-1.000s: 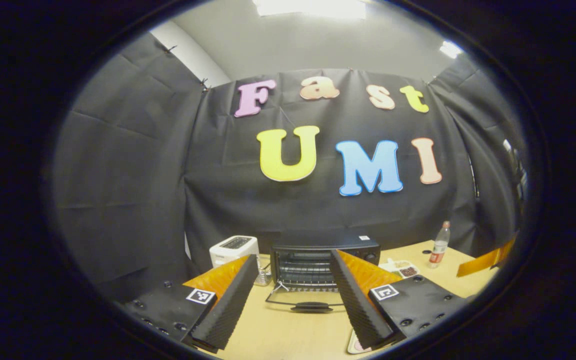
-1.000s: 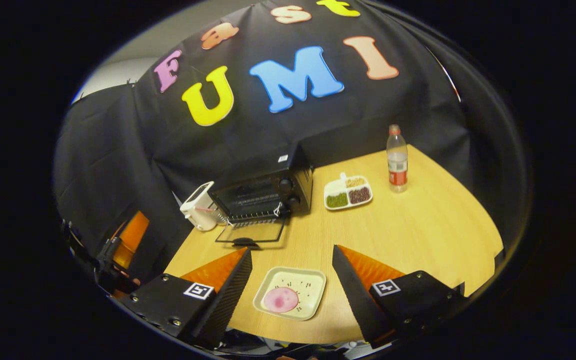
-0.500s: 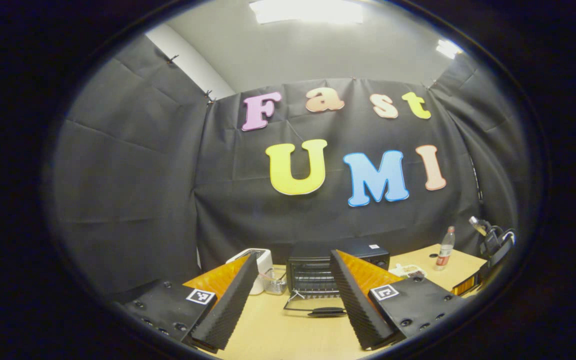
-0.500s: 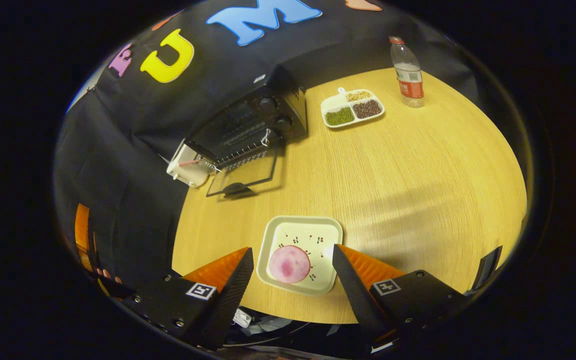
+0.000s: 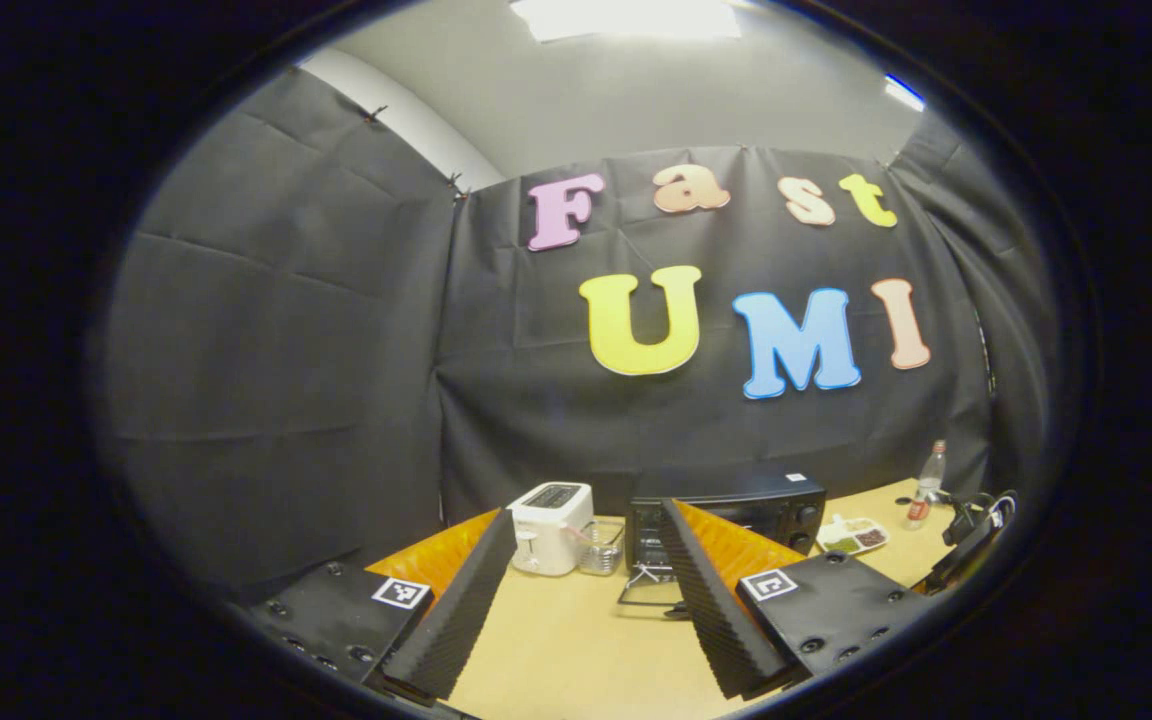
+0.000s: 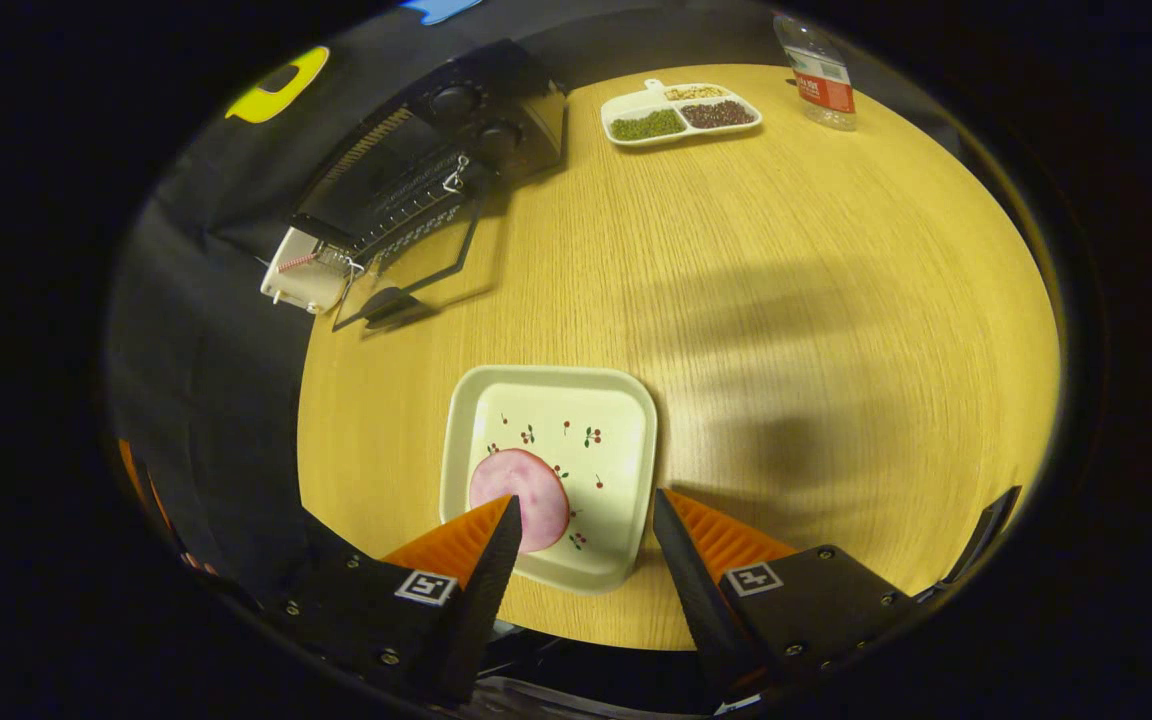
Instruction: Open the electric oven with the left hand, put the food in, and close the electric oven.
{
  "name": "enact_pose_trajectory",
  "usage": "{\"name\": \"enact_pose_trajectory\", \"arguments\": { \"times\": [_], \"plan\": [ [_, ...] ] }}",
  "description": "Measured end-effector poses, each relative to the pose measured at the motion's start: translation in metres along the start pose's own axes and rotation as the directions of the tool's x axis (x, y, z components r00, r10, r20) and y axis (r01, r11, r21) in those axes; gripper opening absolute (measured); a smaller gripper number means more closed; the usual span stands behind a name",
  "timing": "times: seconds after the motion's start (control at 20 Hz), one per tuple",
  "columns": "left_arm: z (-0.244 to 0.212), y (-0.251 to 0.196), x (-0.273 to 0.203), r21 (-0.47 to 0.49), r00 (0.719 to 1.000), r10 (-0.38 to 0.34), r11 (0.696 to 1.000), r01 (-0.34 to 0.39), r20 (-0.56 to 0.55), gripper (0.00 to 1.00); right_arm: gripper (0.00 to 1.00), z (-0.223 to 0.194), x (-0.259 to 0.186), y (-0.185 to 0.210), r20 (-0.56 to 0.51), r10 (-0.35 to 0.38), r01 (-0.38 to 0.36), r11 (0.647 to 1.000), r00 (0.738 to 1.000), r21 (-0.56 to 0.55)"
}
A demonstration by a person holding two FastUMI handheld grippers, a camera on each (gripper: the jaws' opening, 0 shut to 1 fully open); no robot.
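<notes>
Wooden surface [image 6: 786, 300] carried the open oven [image 6: 436, 160] at upper left; right gripper [image 6: 581, 530], fingers apart, hovered over the plate [image 6: 616, 400]; left gripper [image 5: 586, 545] was likewise apart.

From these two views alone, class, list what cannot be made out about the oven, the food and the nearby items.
- Oven interior: right gripper view, dark behind the rack; too small in the left gripper view.
- Open oven door: left gripper view, partly covered by the left gripper.
- Pink food near edge: right gripper view, behind one finger of the right gripper.
- Bottle: top cut off by the picture edge.
- Divided dish: contents too small.
</notes>
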State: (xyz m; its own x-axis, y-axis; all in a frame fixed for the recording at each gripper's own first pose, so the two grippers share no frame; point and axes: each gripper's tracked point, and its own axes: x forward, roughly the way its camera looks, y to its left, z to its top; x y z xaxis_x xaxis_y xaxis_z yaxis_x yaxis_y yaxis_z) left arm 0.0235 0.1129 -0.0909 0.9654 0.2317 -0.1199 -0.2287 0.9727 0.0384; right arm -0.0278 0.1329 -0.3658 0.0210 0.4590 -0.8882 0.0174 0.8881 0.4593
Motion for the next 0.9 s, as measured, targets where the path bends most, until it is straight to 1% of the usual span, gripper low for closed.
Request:
{"name": "enact_pose_trajectory", "arguments": {
  "times": [0.05,0.1,0.15,0.2,0.25,0.4,0.45,0.5,0.55,0.65,0.7,0.75,0.8,0.9],
  "plan": [
    [0.0,0.005,0.001,-0.005,1.0,0.012,1.0,-0.012,-0.002,1.0,0.72,-0.003,0.004,-0.002,-0.016,-0.01,0.01,1.0,1.0,-0.01],
    [0.0,0.01,0.001,-0.007,1.0,0.023,1.0,-0.023,-0.002,1.0,0.82,-0.007,0.008,-0.004,-0.033,-0.025,0.024,1.0,0.999,-0.02],
    [0.001,0.014,0.002,-0.009,0.999,0.032,0.999,-0.032,-0.001,1.0,0.82,-0.012,0.012,-0.004,-0.048,-0.028,0.027,0.999,0.998,-0.025],
    [0.001,0.017,0.002,-0.008,0.999,0.038,0.999,-0.038,0.001,1.0,0.71,-0.006,0.009,-0.007,-0.039,-0.037,0.036,0.999,0.999,-0.023],
    [0.001,0.019,0.004,-0.008,0.999,0.043,0.999,-0.043,0.002,1.0,0.53,-0.007,0.011,-0.008,-0.049,-0.032,0.031,0.999,0.998,-0.016],
    [0.002,0.016,0.007,-0.014,0.999,0.039,0.999,-0.039,0.001,1.0,0.52,-0.008,0.012,-0.008,-0.077,-0.033,0.032,0.999,0.996,-0.018],
    [0.002,0.014,0.008,-0.017,0.999,0.034,0.999,-0.034,0.002,1.0,0.52,-0.005,0.014,-0.02,-0.075,-0.086,0.083,0.996,0.993,-0.042],
    [0.002,0.011,0.009,-0.017,1.0,0.031,0.999,-0.031,0.002,1.0,0.41,-0.002,0.011,-0.024,-0.058,-0.095,0.094,0.995,0.994,-0.022],
    [0.002,0.009,0.011,-0.015,1.0,0.027,1.0,-0.027,0.005,1.0,0.05,-0.001,0.002,-0.032,-0.072,-0.101,0.1,0.995,0.992,-0.023],
    [0.003,0.004,0.012,-0.009,1.0,0.018,1.0,-0.018,0.009,1.0,0.05,0.005,0.012,-0.036,-0.064,-0.093,0.091,0.995,0.994,-0.032],
    [0.004,0.001,0.012,-0.008,1.0,0.012,1.0,-0.012,0.007,1.0,0.05,0.0,0.012,-0.032,-0.06,-0.081,0.079,0.997,0.995,-0.026],
    [0.005,0.0,0.012,-0.008,1.0,0.011,1.0,-0.011,0.007,1.0,0.01,0.001,0.006,-0.031,-0.06,-0.065,0.062,0.997,0.996,-0.044],
    [0.005,-0.002,0.014,-0.012,1.0,0.009,1.0,-0.009,0.007,1.0,0.01,0.007,0.009,-0.038,-0.062,-0.055,0.053,0.998,0.997,-0.046],
    [0.006,-0.006,0.014,-0.02,1.0,0.0,1.0,0.0,0.004,1.0,0.0,0.007,0.011,-0.036,-0.069,-0.019,0.017,0.999,0.997,-0.033]
  ]
}}
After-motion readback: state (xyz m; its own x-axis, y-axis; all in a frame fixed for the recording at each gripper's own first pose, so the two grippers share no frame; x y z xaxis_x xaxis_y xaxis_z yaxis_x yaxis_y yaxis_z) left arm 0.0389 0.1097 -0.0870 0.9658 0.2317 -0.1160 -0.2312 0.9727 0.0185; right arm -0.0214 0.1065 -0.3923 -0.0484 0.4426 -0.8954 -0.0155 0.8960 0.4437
